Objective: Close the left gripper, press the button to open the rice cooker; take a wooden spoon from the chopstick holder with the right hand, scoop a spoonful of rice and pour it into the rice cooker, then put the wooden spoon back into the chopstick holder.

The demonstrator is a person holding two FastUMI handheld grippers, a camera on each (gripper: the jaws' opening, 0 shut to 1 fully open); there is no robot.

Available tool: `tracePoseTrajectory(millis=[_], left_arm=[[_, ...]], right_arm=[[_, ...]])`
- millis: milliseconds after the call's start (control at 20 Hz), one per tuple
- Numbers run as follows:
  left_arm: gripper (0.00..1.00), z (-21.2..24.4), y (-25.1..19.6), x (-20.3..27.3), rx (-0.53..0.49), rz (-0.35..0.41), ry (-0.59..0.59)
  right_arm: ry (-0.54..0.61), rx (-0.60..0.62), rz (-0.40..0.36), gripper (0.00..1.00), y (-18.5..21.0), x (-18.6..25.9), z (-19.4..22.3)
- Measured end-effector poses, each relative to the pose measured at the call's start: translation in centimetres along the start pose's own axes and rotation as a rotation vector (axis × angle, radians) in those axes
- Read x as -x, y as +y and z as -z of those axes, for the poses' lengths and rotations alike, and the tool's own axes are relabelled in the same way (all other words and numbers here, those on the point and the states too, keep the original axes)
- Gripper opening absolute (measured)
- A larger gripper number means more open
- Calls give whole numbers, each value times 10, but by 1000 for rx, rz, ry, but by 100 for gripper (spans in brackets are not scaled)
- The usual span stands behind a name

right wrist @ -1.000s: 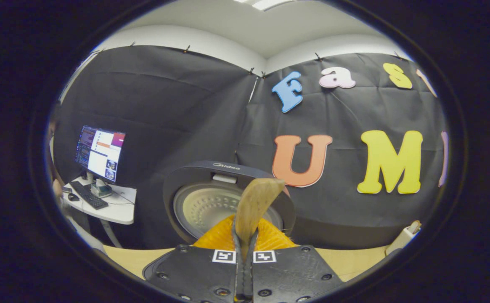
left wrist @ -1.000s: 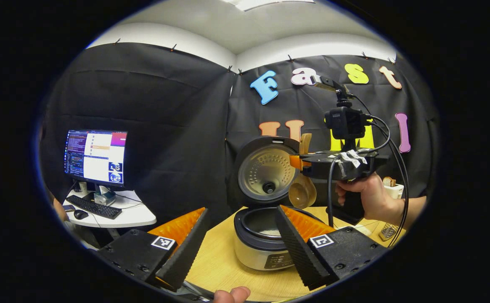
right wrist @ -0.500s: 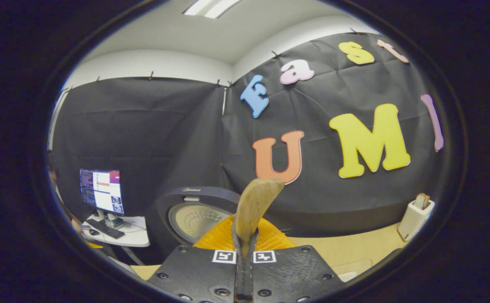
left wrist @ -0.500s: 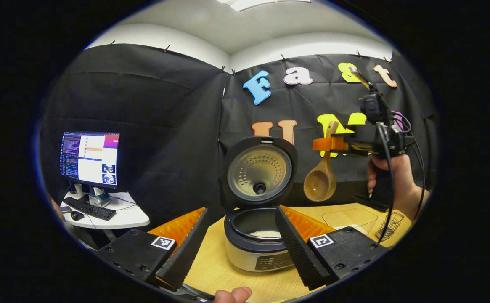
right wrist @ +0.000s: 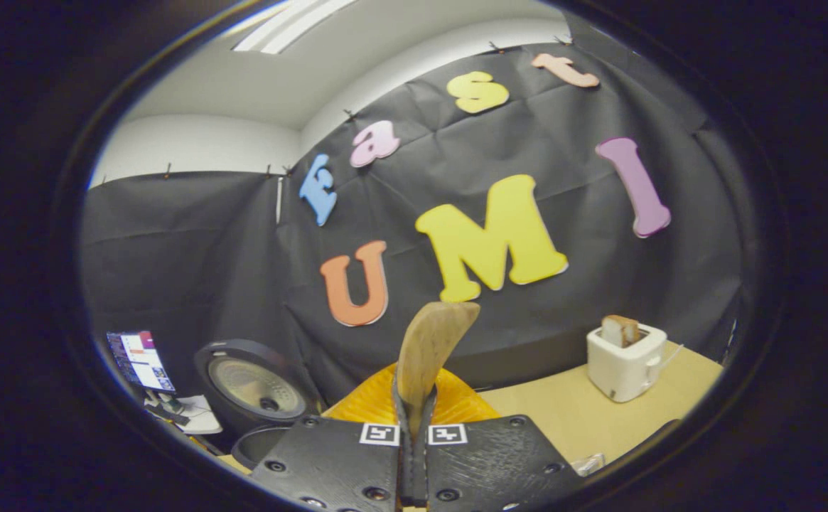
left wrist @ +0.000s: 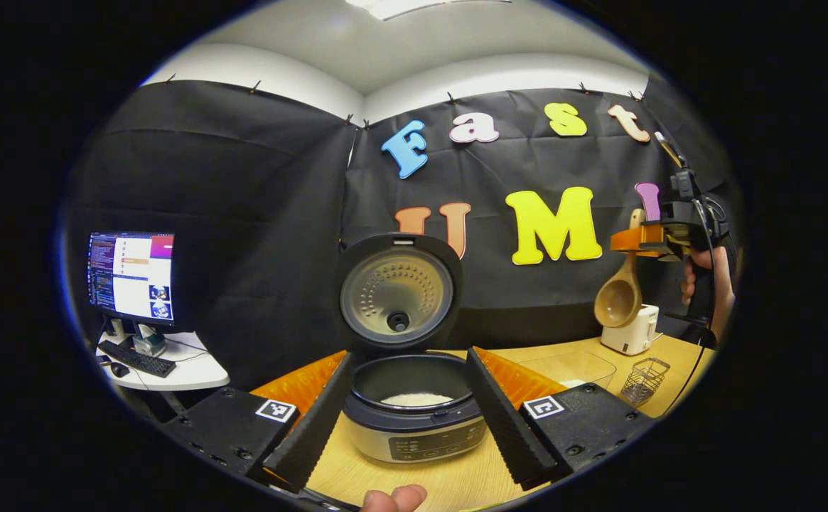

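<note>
The wooden table (left wrist: 456, 483) carries the rice cooker (left wrist: 414, 416), which sits near its front edge with the lid (left wrist: 396, 291) standing upright at the back and white rice (left wrist: 417, 400) lying in the dark inner pot. To the left of the cooker, off the table, a monitor (left wrist: 131, 276) stands on a small white desk. To the right of the cooker, well apart from it, a white toaster (left wrist: 630, 331) with a slice of bread in its slot stands by the back wall, and a wire-mesh chopstick holder (left wrist: 642, 380) stands in front of the toaster, nearer the table's edge.

The left gripper (left wrist: 406, 419) hangs in front of the cooker with its fingers spread wide, one to each side of the pot, touching nothing.

The right gripper (right wrist: 414, 434), seen in the left gripper view up above the toaster and far to the right of the cooker, has its fingers pinched on the handle of the wooden spoon (left wrist: 620, 299). The spoon hangs bowl-down just above the toaster; the bowl looks empty.
</note>
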State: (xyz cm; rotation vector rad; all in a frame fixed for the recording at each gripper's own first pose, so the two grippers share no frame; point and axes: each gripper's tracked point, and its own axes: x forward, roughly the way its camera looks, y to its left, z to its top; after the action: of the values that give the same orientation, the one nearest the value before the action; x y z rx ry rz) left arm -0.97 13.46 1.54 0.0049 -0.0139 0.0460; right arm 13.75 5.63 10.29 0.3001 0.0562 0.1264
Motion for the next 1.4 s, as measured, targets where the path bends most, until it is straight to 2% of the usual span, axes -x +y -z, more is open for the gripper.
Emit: tracePoseTrajectory(millis=[200,400,450,500,750,1150,1400], left_arm=[[100,2,-11,0,10,27,8],[100,-1,-17,2,-1,39,2],[95,-2,-17,2,0,43,-1],[100,-2,-20,2,3,48,-2],[100,-2,-19,3,6,56,1],[100,-9,-17,8,15,55,-20],[100,-13,-18,10,18,63,-32]], right_arm=[[-34,-20,159,0,-86,20,-5],[-23,-25,228,0,-125,33,7],[-21,-21,238,0,-129,34,12],[-20,-13,245,0,-132,35,18],[-5,23,299,0,-152,36,51],[54,56,320,0,-171,30,105],[59,31,325,0,-175,31,129]])
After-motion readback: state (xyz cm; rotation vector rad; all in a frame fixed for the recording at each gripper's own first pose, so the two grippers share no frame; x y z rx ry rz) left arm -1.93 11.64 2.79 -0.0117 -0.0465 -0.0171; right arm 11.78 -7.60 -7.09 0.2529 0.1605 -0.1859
